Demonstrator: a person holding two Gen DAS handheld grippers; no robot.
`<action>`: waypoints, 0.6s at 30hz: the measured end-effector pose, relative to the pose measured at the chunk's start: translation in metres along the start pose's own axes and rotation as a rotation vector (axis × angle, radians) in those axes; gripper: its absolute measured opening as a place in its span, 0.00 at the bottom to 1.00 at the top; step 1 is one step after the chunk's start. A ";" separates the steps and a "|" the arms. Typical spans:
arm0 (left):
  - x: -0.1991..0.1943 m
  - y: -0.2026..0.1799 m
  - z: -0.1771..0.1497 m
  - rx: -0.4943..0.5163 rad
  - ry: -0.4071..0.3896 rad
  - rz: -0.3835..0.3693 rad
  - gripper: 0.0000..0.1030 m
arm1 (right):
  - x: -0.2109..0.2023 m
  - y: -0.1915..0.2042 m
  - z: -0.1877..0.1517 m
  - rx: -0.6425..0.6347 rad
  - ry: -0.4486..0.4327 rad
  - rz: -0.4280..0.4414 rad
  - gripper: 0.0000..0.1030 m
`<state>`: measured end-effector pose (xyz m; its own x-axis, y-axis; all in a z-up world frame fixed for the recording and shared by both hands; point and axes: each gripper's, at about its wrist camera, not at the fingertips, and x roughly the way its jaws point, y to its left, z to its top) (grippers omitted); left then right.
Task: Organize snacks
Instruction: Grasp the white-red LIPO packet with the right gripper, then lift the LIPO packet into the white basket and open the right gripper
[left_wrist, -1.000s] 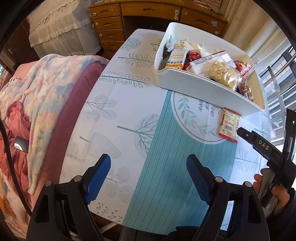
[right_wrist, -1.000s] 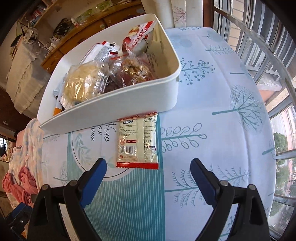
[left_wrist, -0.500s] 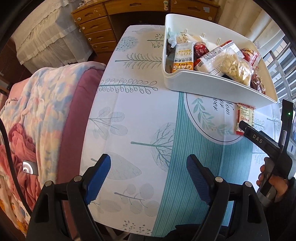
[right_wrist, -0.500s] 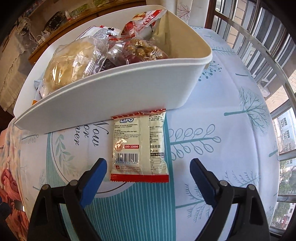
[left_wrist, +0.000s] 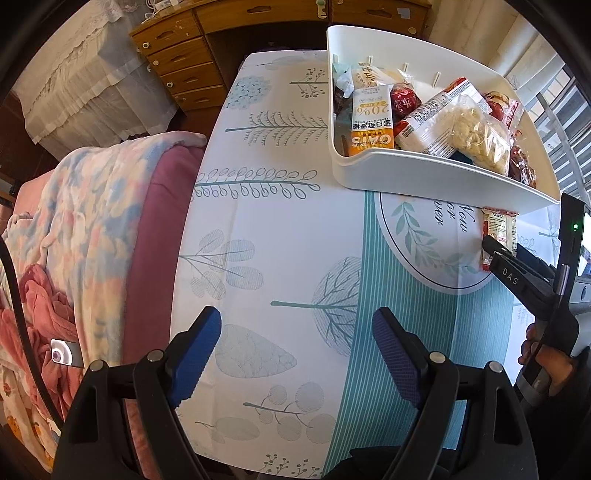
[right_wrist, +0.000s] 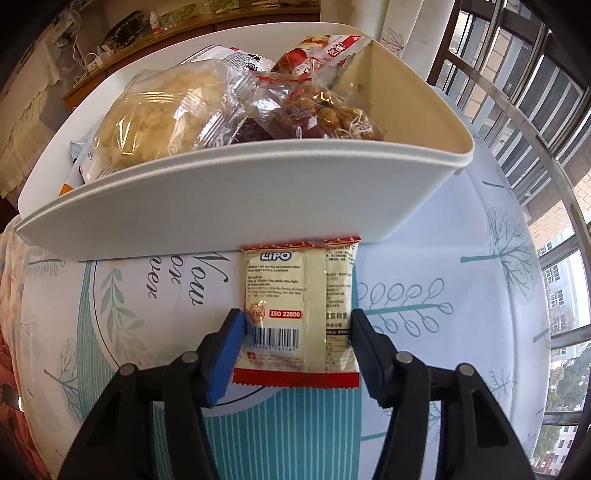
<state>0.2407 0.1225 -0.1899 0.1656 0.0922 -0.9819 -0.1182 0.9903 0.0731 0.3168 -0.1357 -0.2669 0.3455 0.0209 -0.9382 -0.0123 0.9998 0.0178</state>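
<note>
A cream LIPO snack packet (right_wrist: 297, 314) with red ends lies flat on the tablecloth, its far end against the wall of the white bin (right_wrist: 229, 206). My right gripper (right_wrist: 297, 325) has closed in on the packet, a blue pad touching each long edge. The packet also shows in the left wrist view (left_wrist: 498, 236), beside the right gripper's black finger (left_wrist: 511, 273). The white bin (left_wrist: 424, 173) holds several wrapped snacks. My left gripper (left_wrist: 295, 354) is open and empty, low over the table's near left part.
A bed with a floral blanket (left_wrist: 85, 229) borders the table on the left. A wooden drawer desk (left_wrist: 192, 70) stands behind the table. Windows with metal railing (right_wrist: 535, 122) run along the right. The table carries a leaf-print cloth (left_wrist: 280, 229).
My right gripper has moved forward onto the LIPO packet and its fingers have closed from wide open to the packet's edges. The left gripper has drawn back a little and stays open.
</note>
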 end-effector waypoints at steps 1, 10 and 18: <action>0.000 -0.001 0.000 0.001 0.000 0.000 0.81 | -0.002 0.000 -0.001 -0.002 0.003 0.004 0.53; -0.008 -0.014 -0.004 -0.007 -0.012 -0.001 0.81 | -0.015 -0.024 -0.003 -0.013 0.014 0.043 0.46; -0.020 -0.037 -0.011 -0.006 -0.028 -0.011 0.81 | -0.039 -0.057 -0.002 -0.007 -0.010 0.058 0.46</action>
<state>0.2311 0.0833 -0.1746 0.1942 0.0843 -0.9773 -0.1220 0.9906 0.0612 0.3016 -0.1933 -0.2318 0.3537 0.0792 -0.9320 -0.0390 0.9968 0.0700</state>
